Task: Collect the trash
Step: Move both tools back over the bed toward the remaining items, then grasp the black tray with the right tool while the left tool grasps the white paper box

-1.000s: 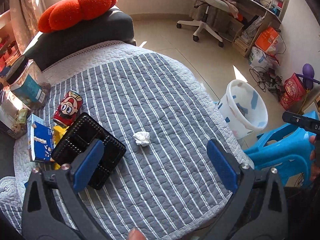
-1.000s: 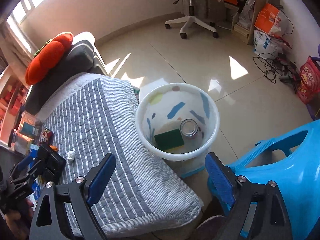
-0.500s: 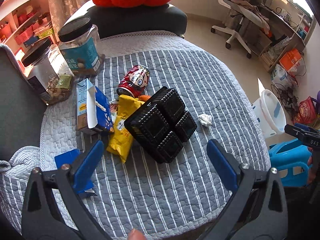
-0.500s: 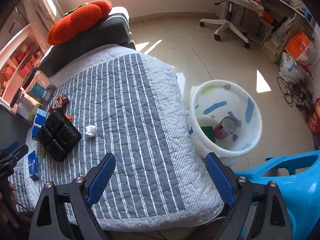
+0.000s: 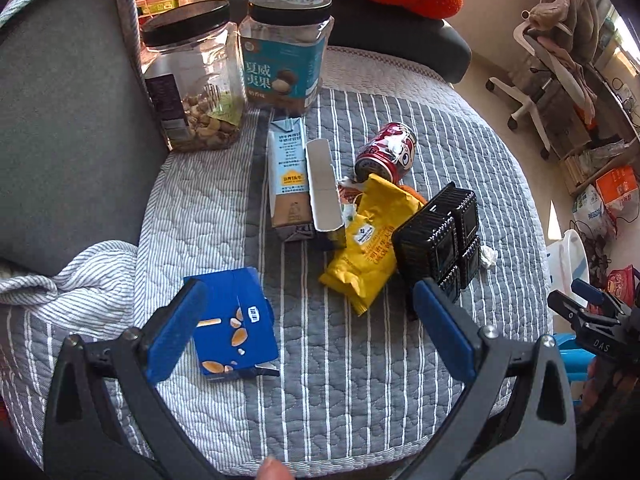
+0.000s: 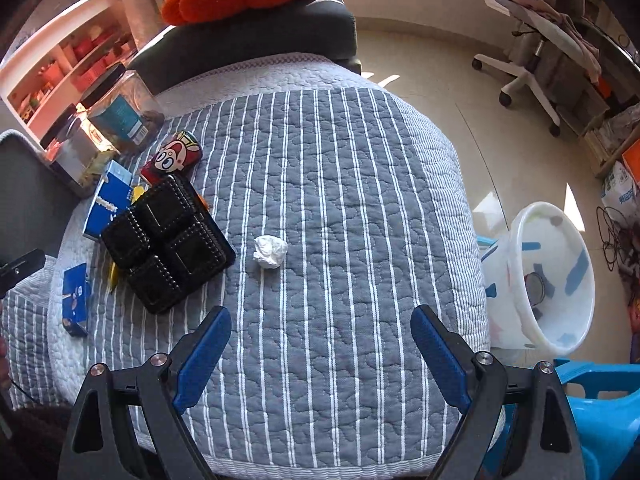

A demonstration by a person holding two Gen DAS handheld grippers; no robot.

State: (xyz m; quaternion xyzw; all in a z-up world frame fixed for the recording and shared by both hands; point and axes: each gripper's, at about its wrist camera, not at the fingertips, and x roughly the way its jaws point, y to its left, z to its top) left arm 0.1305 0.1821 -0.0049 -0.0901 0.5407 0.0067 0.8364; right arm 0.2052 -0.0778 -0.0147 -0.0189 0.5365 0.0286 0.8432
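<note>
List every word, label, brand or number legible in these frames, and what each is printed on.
"夏威夷果": teal label of the black-lidded nut jar.
"DAS": body of the right gripper, seen in the left wrist view.
Light blue carton: several lines of print, too small to read.
Yellow snack bag: a blue logo and red characters, too blurred to read.
Blue box: a small white tag, unreadable.
Red can: a cartoon face, no readable text.

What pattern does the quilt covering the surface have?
The quilt is grey with thin white stripes, paler toward its edges; the right wrist view shows it best.
</note>
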